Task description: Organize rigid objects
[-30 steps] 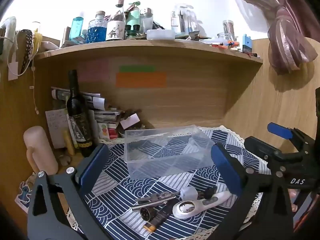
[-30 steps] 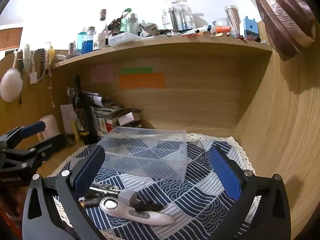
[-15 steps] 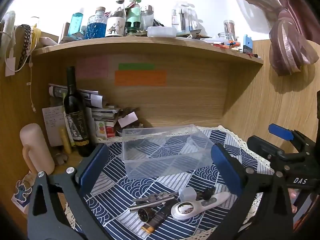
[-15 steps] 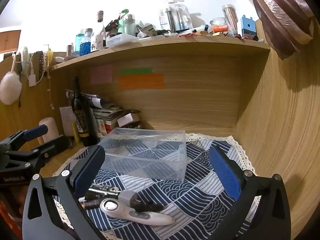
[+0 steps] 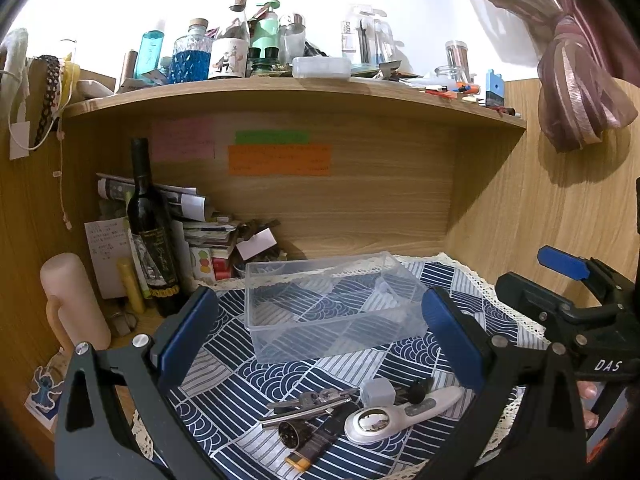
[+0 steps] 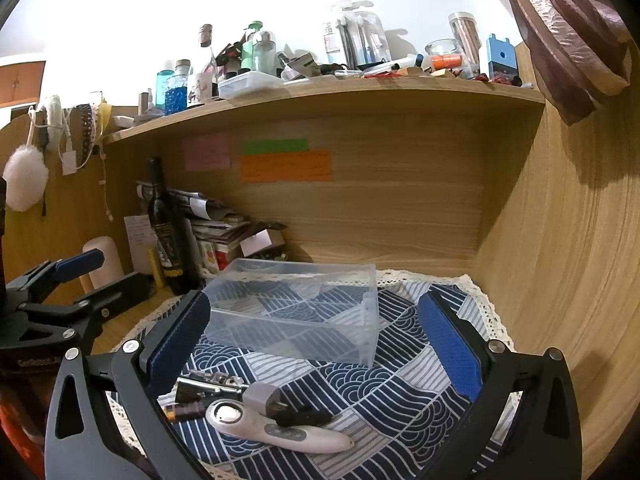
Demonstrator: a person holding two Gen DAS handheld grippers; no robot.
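Observation:
A clear plastic box (image 5: 332, 304) with inner dividers stands empty on the blue patterned cloth (image 5: 224, 364); it also shows in the right wrist view (image 6: 296, 312). In front of it lies a small pile: a white handheld device (image 5: 400, 416) (image 6: 276, 428), keys (image 5: 312, 400), a black cylindrical plug (image 5: 294, 432) and a grey adapter (image 5: 376, 392). My left gripper (image 5: 320, 328) is open and empty above the pile. My right gripper (image 6: 312, 332) is open and empty, to the right of the left one.
A dark wine bottle (image 5: 150, 232), stacked papers and boxes (image 5: 208, 240) and a pink cylinder (image 5: 74, 304) stand at the back left. A cluttered shelf (image 5: 280, 92) runs overhead. A wooden wall (image 6: 560, 260) closes the right side.
Both grippers have drifted slightly; the view has shifted a little, with the box and pile sitting marginally lower left. Nothing was grasped or moved.

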